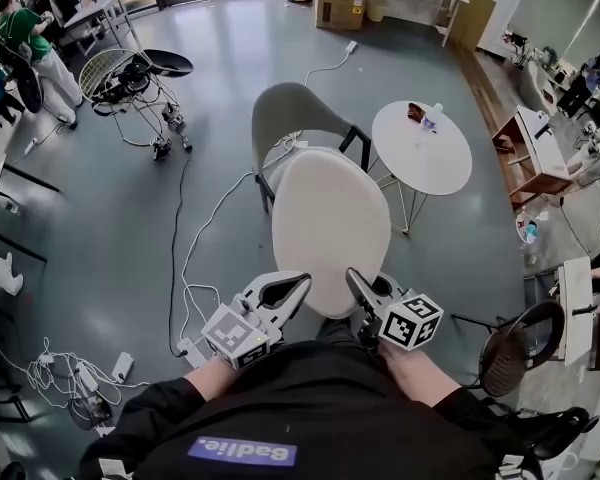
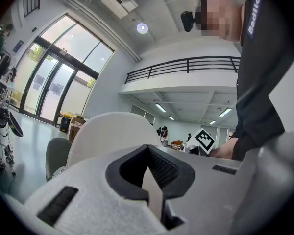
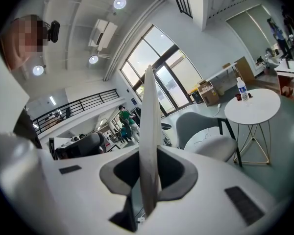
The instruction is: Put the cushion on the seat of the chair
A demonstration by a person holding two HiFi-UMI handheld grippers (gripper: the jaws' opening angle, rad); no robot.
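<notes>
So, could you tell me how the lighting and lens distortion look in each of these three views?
Head view: even, soft light and strong fisheye curvature, with the cushion and chair sharp. Left gripper view: the glass doors are blown out bright, with a dark vignette at the corners. Right gripper view: the windows glare too and the ceiling lamps flare, while the round table stays clear.

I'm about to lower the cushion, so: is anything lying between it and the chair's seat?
Nothing bulky shows. The seat looks bare in the right gripper view, though a thin white cable reaches its edge. The cushion hides most of it from above.
</notes>
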